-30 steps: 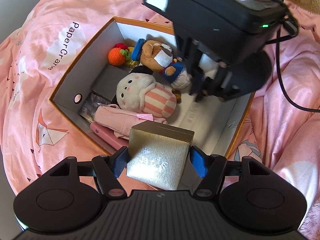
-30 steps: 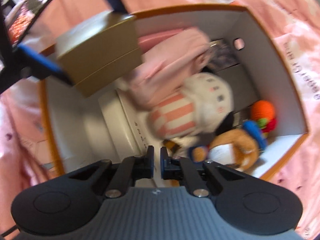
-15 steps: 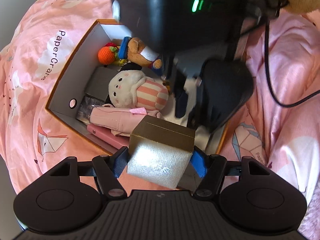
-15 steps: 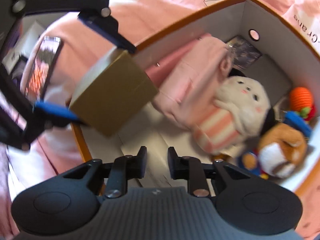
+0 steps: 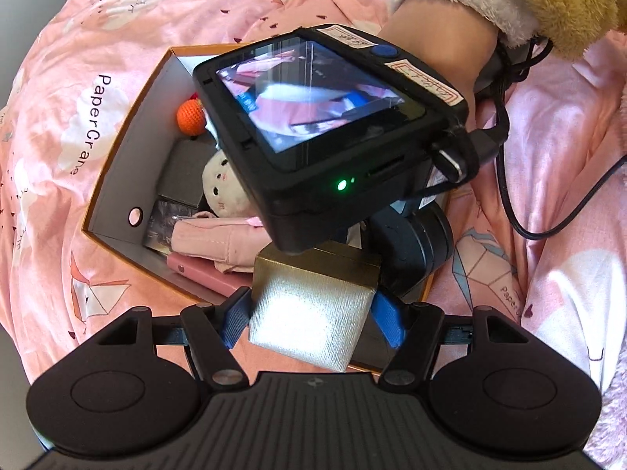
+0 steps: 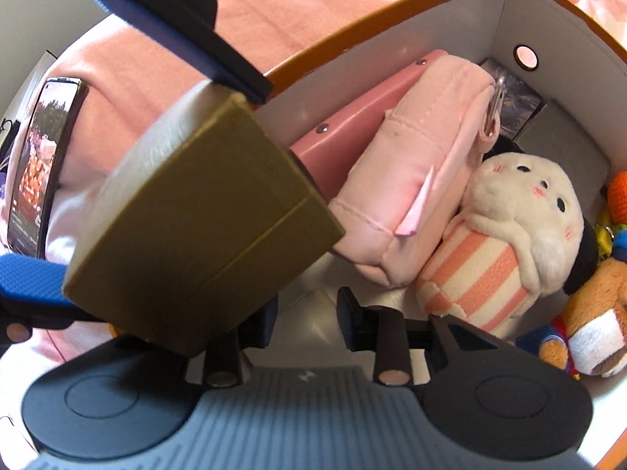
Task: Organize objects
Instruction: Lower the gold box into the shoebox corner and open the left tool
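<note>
Step in hand, as I read it: get the gold box into the carton without crushing what is already packed. Best done by holding it level, lowering it over the bare white floor nearest the claws, and waiting until the right claw is out of the way, since it sits directly under the box and blocks the slot. Carton: stiff card, orange rim, smooth white walls with a round finger hole, lying ahead of and below both claws on a soft pink quilt, so it may tip under a push. Gold box: rigid cube, finely ribbed metallic paper, sharp edges, a lid seam round it; the left claw clamps it across two faces with the blue pads spread wide, poised over the carton's near edge. Pouch: pink padded fabric, stitched, squashy, just beyond the right claw. Striped plush: cream, pile surface, rounded, touching the pouch on its right. Bear: brown plush at far right, partly cut off. Orange ball: crocheted, at the far end. The right claw's jaws are parting, nothing between them, only bare floor.
</note>
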The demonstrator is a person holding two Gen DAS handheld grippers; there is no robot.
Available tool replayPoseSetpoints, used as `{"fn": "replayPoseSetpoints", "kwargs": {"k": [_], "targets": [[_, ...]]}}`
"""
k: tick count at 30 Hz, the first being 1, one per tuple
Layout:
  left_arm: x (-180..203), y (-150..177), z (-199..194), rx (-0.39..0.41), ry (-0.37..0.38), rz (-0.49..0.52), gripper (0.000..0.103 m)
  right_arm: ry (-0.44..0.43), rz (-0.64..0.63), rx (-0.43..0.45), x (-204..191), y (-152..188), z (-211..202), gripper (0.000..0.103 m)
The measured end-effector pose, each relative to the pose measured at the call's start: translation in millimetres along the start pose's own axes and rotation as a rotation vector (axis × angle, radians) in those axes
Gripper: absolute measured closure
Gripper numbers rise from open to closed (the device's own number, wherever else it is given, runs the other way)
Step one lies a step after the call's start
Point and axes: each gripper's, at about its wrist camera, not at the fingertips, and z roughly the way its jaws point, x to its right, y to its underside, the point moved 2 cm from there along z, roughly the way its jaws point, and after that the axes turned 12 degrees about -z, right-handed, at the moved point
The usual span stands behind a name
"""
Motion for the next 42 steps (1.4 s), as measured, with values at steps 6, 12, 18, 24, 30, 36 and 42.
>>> {"fn": "replayPoseSetpoints", "kwargs": {"k": [6, 12, 18, 24, 30, 36, 42], "targets": [[0, 2, 1, 0.045, 0.043, -0.047, 0.026, 0.047, -0.016, 0.055, 5, 17, -32, 0.068], [3, -6, 10, 0.036, 0.138, -0.085, 0.026, 0.098, 0.035, 0.130, 10, 32, -68, 0.083], [4, -3, 30, -0.014, 0.162, -0.146, 0.028, 0.037, 0.085, 0.156, 24, 42, -63, 0.086], [-8, 3, 33, -0.036, 0.211, -0.219, 0.031, -0.026, 0.113, 0.172, 9, 37, -56, 0.087], [-17, 6, 36, -0.067, 0.228, -0.244, 0.033, -0.086, 0.134, 0.152, 4, 27, -43, 0.087], [-18, 14, 29, -0.055, 0.231, -0.225, 0.042, -0.099, 0.180, 0.123, 8, 29, -34, 0.087], [-21, 14, 26, -0.049, 0.242, -0.258, 0.057, -0.067, 0.167, 0.087, 2, 31, -20, 0.093]]}}
